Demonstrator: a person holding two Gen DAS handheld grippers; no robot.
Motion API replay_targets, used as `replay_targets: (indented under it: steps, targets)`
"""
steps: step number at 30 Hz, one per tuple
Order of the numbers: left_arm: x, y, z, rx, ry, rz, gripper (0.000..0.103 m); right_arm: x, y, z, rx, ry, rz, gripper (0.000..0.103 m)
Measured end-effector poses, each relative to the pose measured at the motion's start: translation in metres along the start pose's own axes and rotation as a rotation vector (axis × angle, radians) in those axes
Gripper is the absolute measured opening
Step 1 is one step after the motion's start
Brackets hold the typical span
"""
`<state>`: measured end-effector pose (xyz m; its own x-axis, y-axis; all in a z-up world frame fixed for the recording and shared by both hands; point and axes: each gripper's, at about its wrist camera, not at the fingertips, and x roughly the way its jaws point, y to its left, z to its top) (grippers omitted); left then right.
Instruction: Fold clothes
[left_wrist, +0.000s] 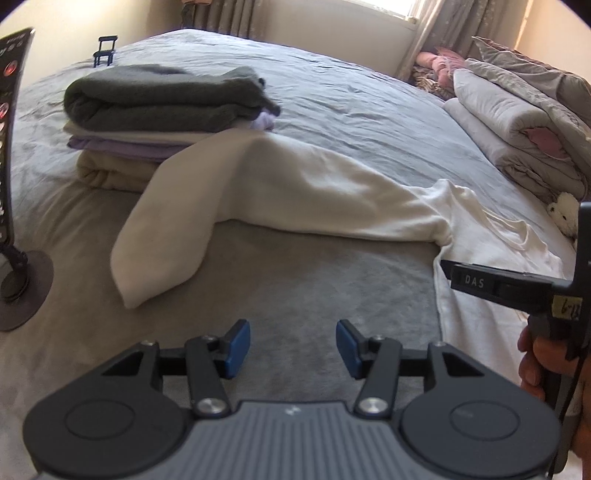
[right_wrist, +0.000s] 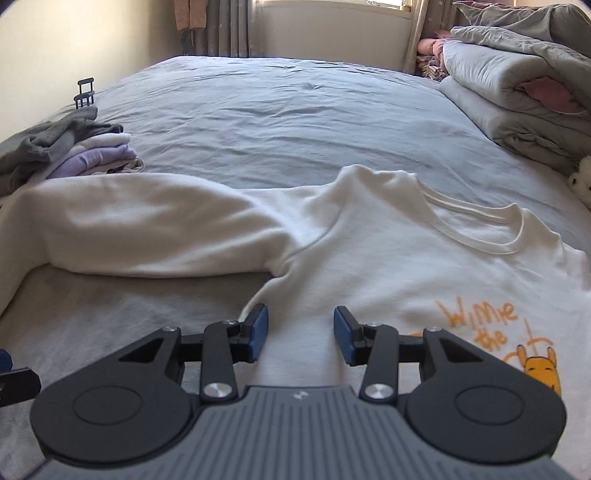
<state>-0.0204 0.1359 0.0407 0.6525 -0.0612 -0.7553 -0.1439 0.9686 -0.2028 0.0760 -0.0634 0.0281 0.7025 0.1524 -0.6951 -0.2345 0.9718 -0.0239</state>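
Observation:
A cream long-sleeved sweatshirt (right_wrist: 369, 258) lies front up on the grey bed cover (right_wrist: 295, 122), with an orange print (right_wrist: 480, 317) on its chest. One sleeve (left_wrist: 277, 192) stretches left, and its cuff end (left_wrist: 147, 266) bends toward me. My left gripper (left_wrist: 293, 347) hovers open over bare cover in front of that sleeve, nothing between its blue pads. My right gripper (right_wrist: 301, 334) stands open over the sweatshirt's side below the armpit, pads apart above the fabric. In the left wrist view a hand (left_wrist: 535, 362) holds the right tool at the garment's edge.
A stack of folded clothes (left_wrist: 155, 107), dark grey on top, sits at the back left. Folded bedding (left_wrist: 517, 122) and a white plush toy (left_wrist: 563, 214) line the right side. A stand with a round base (left_wrist: 22, 284) is at the left edge.

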Motion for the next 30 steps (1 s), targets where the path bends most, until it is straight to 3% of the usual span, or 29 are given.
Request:
replay_targets:
  steps: [4,9,16,20,22,30]
  targets:
    - [-0.003,0.006,0.000,-0.015,-0.002,-0.009,0.053,-0.004,0.006,0.000,-0.003,-0.019,0.007,0.045]
    - [-0.003,0.007,-0.001,-0.019,0.004,-0.015,0.053,-0.018,0.017,0.000,-0.003,-0.064,0.088,0.045]
    - [-0.002,0.014,-0.007,-0.011,0.017,-0.020,0.054,-0.002,0.051,-0.001,-0.099,-0.004,0.082,0.047]
    - [-0.003,0.015,-0.010,0.020,0.015,-0.031,0.056,-0.008,0.057,0.002,-0.083,-0.024,0.167,0.047]
    - [-0.003,0.015,-0.011,0.045,0.019,-0.034,0.057,-0.008,0.067,0.004,-0.110,-0.018,0.167,0.047]
    - [-0.008,0.026,-0.018,0.080,0.043,-0.129,0.077,-0.020,0.098,0.010,-0.202,-0.037,0.204,0.047]
